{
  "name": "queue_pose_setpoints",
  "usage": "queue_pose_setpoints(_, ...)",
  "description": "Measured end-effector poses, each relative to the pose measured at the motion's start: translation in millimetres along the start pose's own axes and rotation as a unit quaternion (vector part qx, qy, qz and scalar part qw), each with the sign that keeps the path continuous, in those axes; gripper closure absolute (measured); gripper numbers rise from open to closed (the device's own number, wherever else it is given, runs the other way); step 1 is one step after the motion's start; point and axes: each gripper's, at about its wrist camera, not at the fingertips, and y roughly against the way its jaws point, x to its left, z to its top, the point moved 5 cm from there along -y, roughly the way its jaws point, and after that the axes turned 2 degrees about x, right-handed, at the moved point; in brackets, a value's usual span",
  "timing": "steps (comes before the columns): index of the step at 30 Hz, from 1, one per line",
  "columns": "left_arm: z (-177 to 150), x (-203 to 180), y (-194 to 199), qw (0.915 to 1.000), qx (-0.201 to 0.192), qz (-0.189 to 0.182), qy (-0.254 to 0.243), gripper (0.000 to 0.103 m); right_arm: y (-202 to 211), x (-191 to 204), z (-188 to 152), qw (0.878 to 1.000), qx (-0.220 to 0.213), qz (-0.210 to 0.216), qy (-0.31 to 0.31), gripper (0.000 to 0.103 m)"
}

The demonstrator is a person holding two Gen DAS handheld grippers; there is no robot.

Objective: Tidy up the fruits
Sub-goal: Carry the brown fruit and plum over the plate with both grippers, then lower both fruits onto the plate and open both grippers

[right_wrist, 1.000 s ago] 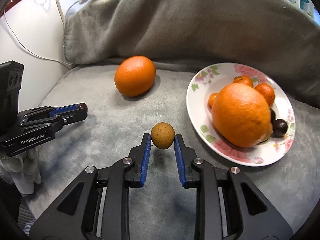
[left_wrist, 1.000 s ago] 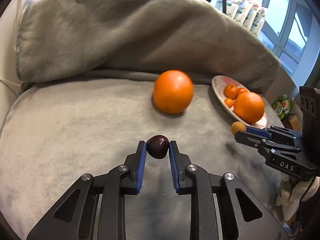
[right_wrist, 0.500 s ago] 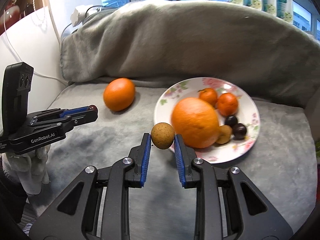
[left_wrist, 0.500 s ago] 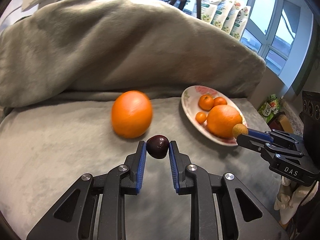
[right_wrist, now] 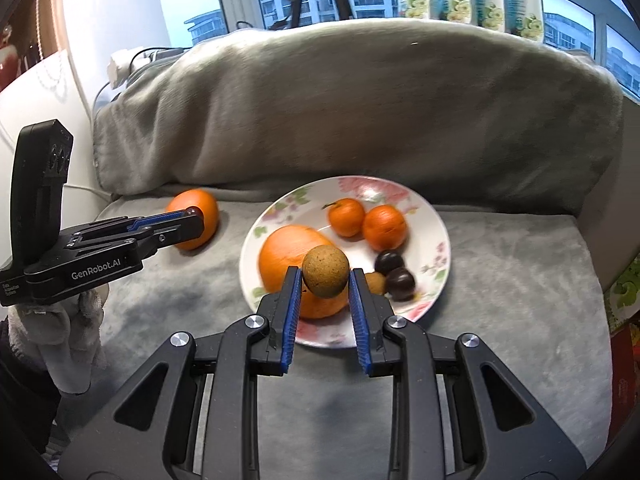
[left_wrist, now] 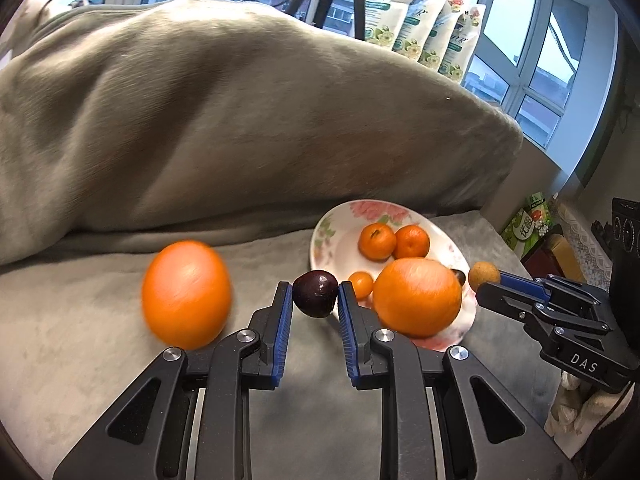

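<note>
My left gripper (left_wrist: 314,295) is shut on a dark purple fruit (left_wrist: 315,293), held above the grey cushion between a loose big orange (left_wrist: 186,305) and the floral plate (left_wrist: 332,236). My right gripper (right_wrist: 325,280) is shut on a small brown round fruit (right_wrist: 325,271), held over the plate's (right_wrist: 434,236) near left part. The plate holds a big orange (right_wrist: 288,258), two mandarins (right_wrist: 346,217), two dark fruits (right_wrist: 394,274) and a brown one. The loose orange (right_wrist: 196,216) lies left of the plate, behind the left gripper (right_wrist: 192,215). The right gripper (left_wrist: 486,276) shows at right in the left wrist view.
A bulky grey blanket (right_wrist: 360,112) rises behind the cushion. Windows and floral packets (left_wrist: 432,32) stand behind it. A white wall with cables (right_wrist: 124,64) is at left. Boxes (left_wrist: 528,224) sit past the cushion's right edge.
Both grippers have risen and drawn toward the plate with their fruits. The right one now holds the brown fruit over the plate; the left one is nearer its left rim.
</note>
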Motion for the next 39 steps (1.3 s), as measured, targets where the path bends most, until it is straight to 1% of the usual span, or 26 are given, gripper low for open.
queue_pose_setpoints(7, 9, -12, -13, 0.9999, 0.005, -0.002, -0.012, 0.082, -8, -18, 9, 1.0, 0.0, -0.014, -0.006, 0.078)
queue_pose_setpoints(15, 17, -20, -19, 0.9998, 0.006, -0.004, -0.021, 0.082, -22, -29, 11, 1.0, 0.011, -0.017, -0.011, 0.078)
queue_pose_setpoints(28, 22, -26, -26, 0.9996, 0.007, -0.009, -0.026, 0.081, -31, -30, 11, 1.0, 0.019, -0.018, -0.007, 0.078)
queue_pose_setpoints(35, 22, -27, -25, 0.9996, 0.007, -0.01, -0.027, 0.081, -33, -28, 12, 1.0, 0.017, -0.014, -0.004, 0.078)
queue_pose_setpoints(37, 22, -27, -25, 0.9995, 0.008, -0.011, -0.027, 0.081, -33, -27, 13, 1.0, 0.008, -0.022, -0.003, 0.077)
queue_pose_setpoints(39, 23, -27, -25, 0.9995, 0.007, -0.01, -0.028, 0.081, -32, -28, 13, 1.0, 0.006, -0.024, -0.003, 0.07)
